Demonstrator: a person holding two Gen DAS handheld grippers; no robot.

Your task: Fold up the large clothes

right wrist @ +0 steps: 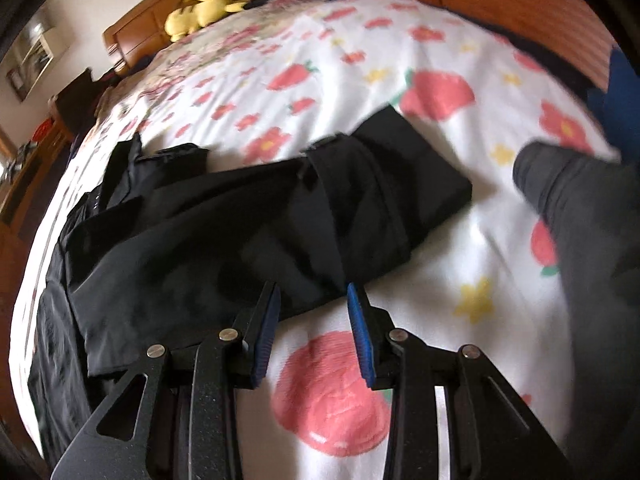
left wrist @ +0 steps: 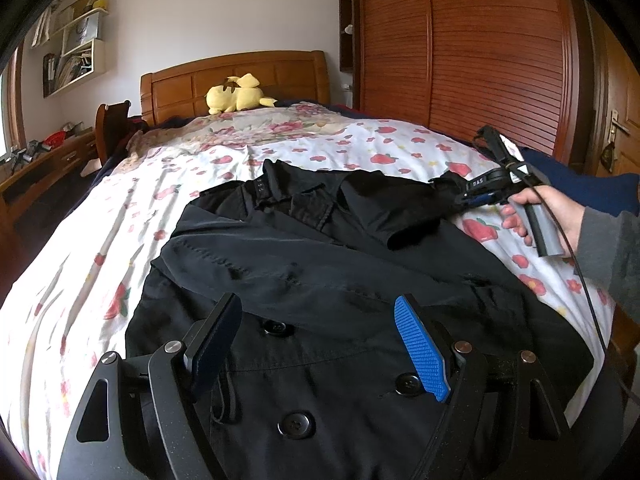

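Note:
A black double-breasted coat (left wrist: 320, 264) lies spread on the bed, buttons up, collar toward the headboard. My left gripper (left wrist: 318, 304) hovers open over the coat's front, with nothing between its blue pads (left wrist: 420, 348). One black sleeve (left wrist: 400, 204) is folded across the chest and reaches toward the right edge of the bed. A hand (left wrist: 560, 216) holds my right gripper (left wrist: 466, 196) at that sleeve's end. In the right wrist view my right gripper (right wrist: 313, 286) has its jaws apart, tips at the near edge of the sleeve (right wrist: 360, 200), pads not pressing on it.
The bed's sheet (left wrist: 120, 220) is white with red strawberries and flowers. A yellow plush toy (left wrist: 236, 98) sits by the wooden headboard (left wrist: 260, 72). A wooden wardrobe (left wrist: 480, 60) stands to the right, a desk (left wrist: 44, 164) to the left. A grey-clad part of the person (right wrist: 580, 220) shows at right.

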